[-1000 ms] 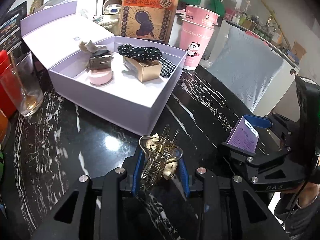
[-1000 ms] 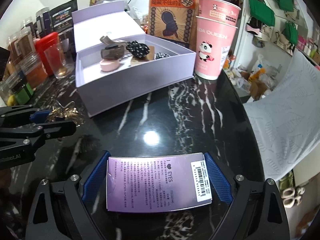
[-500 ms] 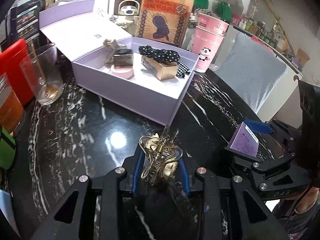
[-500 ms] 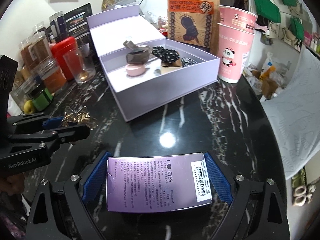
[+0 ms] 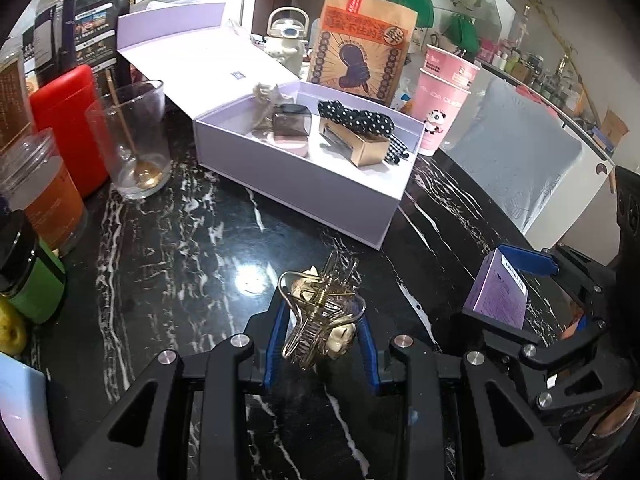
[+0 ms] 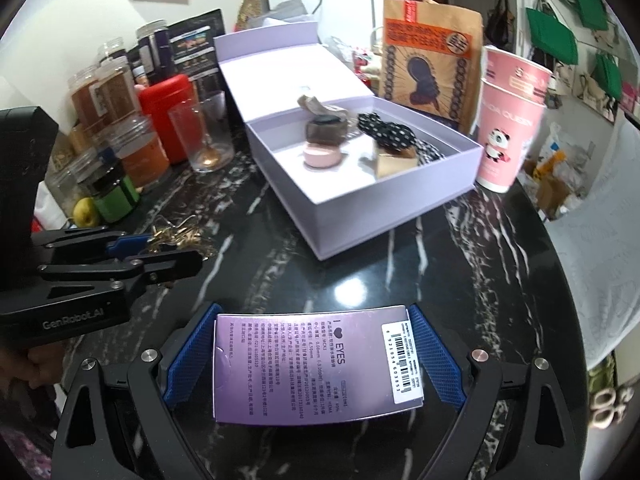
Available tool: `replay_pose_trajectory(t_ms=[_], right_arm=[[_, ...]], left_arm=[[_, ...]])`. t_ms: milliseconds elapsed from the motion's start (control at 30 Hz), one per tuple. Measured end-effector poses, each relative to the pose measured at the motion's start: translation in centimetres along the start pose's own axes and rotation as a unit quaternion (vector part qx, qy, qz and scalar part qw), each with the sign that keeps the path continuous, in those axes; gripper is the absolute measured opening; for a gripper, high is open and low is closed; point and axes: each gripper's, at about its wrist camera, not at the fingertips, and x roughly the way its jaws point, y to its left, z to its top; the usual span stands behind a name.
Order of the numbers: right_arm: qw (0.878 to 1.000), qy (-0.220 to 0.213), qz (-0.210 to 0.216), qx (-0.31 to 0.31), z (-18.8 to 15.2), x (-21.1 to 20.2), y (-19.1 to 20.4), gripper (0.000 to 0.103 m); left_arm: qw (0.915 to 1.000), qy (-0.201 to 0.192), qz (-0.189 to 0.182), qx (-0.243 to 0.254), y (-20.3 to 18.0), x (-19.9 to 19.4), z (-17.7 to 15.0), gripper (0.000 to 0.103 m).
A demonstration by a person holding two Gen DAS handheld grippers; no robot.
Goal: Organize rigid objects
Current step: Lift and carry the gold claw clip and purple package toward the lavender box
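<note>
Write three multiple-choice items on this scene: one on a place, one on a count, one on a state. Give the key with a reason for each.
1. Where is the drinking glass?
A. inside the lilac box
B. on the black marble table, left of the lilac box
C. on top of the pink cups

2. How many pink cups are stacked by the box?
A. two
B. four
C. none

3. What does the left tool hold?
A. nothing, it stands open
B. a purple carton
C. a gold hair claw

Key: 1 B, it stands on the table beside the lilac box; 2 A, two rims show; 3 C, the gold hair claw sits between its blue pads, while the purple carton is in the right tool.
</note>
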Motion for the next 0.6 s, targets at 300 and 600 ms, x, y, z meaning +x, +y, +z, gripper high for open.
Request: replay_pose_trajectory(t_ms=[300,600], right_arm=[[1.0,-0.011,0.008,-0.021,1.9,-0.5,1.3,0.094],[0.999,-0.029,0.012,-0.025,4.3,-1.3,1.0,0.094]], left_arm=[[0.9997,-0.023,0.0,0.001,0.4,-1.1,1.4,0.032],[0.9989,-0.042,-0.002,0.019,0.1,-1.6,4.2,0.032]])
